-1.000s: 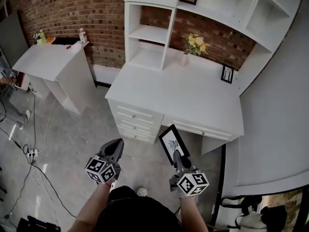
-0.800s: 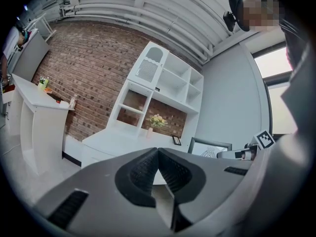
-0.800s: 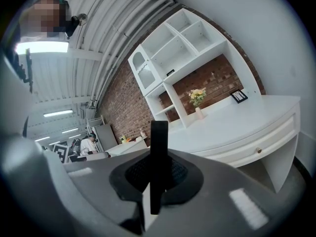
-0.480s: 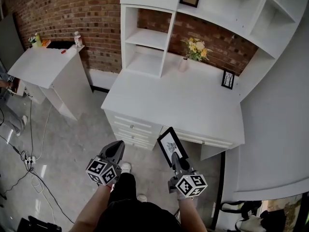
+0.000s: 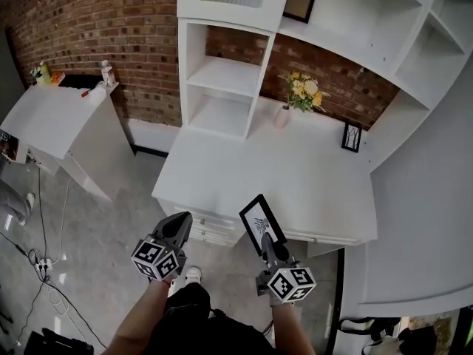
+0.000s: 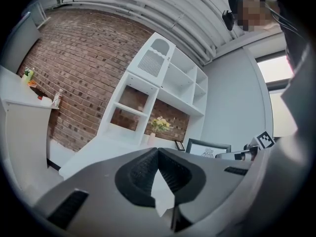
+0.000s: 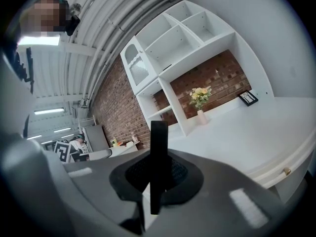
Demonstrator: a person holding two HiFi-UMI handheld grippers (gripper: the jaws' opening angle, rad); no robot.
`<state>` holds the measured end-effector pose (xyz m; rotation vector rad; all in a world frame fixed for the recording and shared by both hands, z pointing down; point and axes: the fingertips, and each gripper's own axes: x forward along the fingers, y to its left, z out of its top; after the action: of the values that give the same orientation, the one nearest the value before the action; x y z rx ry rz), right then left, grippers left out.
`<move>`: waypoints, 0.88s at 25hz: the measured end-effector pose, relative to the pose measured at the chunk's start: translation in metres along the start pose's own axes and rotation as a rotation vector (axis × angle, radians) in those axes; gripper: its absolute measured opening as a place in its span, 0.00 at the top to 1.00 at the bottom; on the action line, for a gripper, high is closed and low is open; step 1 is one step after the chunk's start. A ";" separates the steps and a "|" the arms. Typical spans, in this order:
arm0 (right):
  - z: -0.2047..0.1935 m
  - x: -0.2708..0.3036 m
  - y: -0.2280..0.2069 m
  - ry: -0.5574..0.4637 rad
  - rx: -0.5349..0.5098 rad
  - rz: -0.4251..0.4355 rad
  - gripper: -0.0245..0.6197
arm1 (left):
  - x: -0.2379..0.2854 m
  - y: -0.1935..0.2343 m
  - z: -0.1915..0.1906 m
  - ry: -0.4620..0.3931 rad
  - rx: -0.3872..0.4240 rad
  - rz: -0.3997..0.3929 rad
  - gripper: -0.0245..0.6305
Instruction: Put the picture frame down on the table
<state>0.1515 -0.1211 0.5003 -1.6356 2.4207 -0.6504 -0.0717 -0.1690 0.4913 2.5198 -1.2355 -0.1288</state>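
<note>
Red-brown brick wall (image 5: pixel 89 21) stands far ahead of both claws. Well off to the left of our left claw, against that brick, is a white slanted-top side table (image 5: pixel 52 113) with a few small items on its far end, too small to name.

Our left claw (image 5: pixel 182 219) is held over the grey floor, short of the desk's drawers. In the left gripper view its grey jaws meet at their tips (image 6: pixel 157 151) and there is nothing between the ribbed pads.

Just to its right, our right claw (image 5: pixel 267 238) is clamped on the black-framed picture with a white print (image 5: pixel 260 222). The frame stands up from the jaws on its edge, tilted back toward the left. In the right gripper view it shows edge-on as a dark bar (image 7: pixel 158 147) between the pads, with the jaws (image 7: pixel 157 174) pressed on it. It is in the air close to the front edge of the white desk with drawers (image 5: pixel 295 176), clear of the top.

Ahead of the right claw a white open shelf unit (image 5: pixel 222 80) rises from the desk. Further right are a pale vase of yellow flowers (image 5: pixel 301 95) and a small black-framed picture (image 5: pixel 352 136) against the brick. Another dark frame (image 5: pixel 299 2) sits on the top shelf.
</note>
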 end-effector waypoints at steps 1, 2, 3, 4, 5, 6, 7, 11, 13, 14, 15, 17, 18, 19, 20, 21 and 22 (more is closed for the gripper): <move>0.000 0.007 0.000 -0.001 0.003 -0.005 0.93 | 0.005 0.005 0.001 0.005 0.001 -0.006 0.98; 0.000 0.014 0.000 -0.002 0.005 -0.010 0.93 | 0.009 0.011 0.002 0.011 0.001 -0.011 0.98; -0.001 0.021 0.000 -0.001 0.008 -0.016 0.93 | 0.013 0.017 0.003 0.018 0.003 -0.016 0.98; -0.002 0.027 0.000 0.001 0.011 -0.021 0.93 | 0.017 0.022 0.004 0.024 0.005 -0.021 0.98; -0.004 0.034 0.000 0.003 0.013 -0.027 0.93 | 0.021 0.028 0.005 0.029 0.007 -0.026 0.98; -0.005 0.040 0.000 0.004 0.015 -0.033 0.93 | 0.025 0.034 0.006 0.034 0.007 -0.031 0.98; -0.006 0.046 -0.001 0.006 0.017 -0.040 0.93 | 0.030 0.040 0.007 0.040 0.007 -0.037 0.98; -0.010 0.065 -0.004 0.012 0.028 -0.075 0.93 | 0.045 0.058 0.006 0.066 0.005 -0.065 0.98; -0.011 0.074 -0.006 0.016 0.031 -0.094 0.93 | 0.053 0.066 0.006 0.080 0.003 -0.079 0.98; -0.011 0.078 -0.006 0.017 0.032 -0.102 0.93 | 0.057 0.069 0.006 0.086 0.002 -0.087 0.98; -0.012 0.082 -0.007 0.019 0.033 -0.109 0.93 | 0.060 0.072 0.006 0.091 0.000 -0.095 0.98; -0.013 0.090 -0.007 0.022 0.034 -0.124 0.93 | 0.067 0.079 0.007 0.099 -0.003 -0.110 0.98; -0.014 0.094 -0.007 0.025 0.034 -0.132 0.93 | 0.070 0.082 0.007 0.103 -0.006 -0.117 0.98; -0.015 0.097 -0.007 0.026 0.035 -0.140 0.93 | 0.072 0.085 0.007 0.106 -0.008 -0.124 0.98; -0.017 0.099 -0.007 0.026 0.035 -0.147 0.93 | 0.075 0.087 0.007 0.108 -0.010 -0.130 0.98; -0.018 0.102 -0.007 0.027 0.035 -0.153 0.93 | 0.077 0.090 0.007 0.111 -0.013 -0.135 0.98; -0.020 0.105 -0.007 0.031 0.034 -0.159 0.93 | 0.078 0.092 0.006 0.113 -0.016 -0.138 0.98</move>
<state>0.1088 -0.2136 0.5334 -1.8304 2.3032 -0.7414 -0.0939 -0.2844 0.5211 2.5596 -1.0139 -0.0279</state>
